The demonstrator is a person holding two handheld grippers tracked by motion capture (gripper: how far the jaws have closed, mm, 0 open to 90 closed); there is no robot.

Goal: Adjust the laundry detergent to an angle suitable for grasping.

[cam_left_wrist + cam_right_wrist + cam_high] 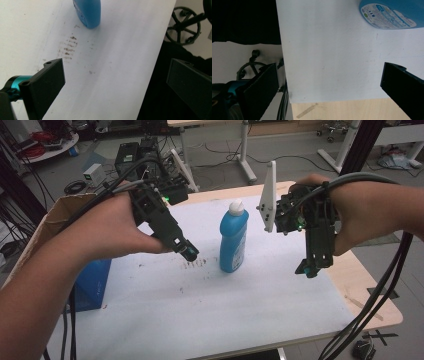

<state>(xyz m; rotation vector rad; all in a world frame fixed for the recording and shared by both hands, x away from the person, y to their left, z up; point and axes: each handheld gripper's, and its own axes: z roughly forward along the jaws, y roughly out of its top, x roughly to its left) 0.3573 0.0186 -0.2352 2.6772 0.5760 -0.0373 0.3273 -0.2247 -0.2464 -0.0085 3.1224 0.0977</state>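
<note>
Bottle label in right gripper view

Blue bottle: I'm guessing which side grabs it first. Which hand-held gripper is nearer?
Left. The left hand-held gripper hovers just beside the blue bottle; the right hand-held gripper hangs farther off on its other side.

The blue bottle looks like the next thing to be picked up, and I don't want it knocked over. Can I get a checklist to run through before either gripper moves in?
1. Blue bottle upright on the white sheet: ok.
2. White cap on the bottle: ok.
3. Left gripper open and empty: ok, jaws wide apart in the left gripper view.
4. Right gripper open and empty: ok.
5. Both grippers apart from the bottle: ok, one at each side.
6. Brown smears beside the bottle's base, wet or dry: cannot tell.
</note>
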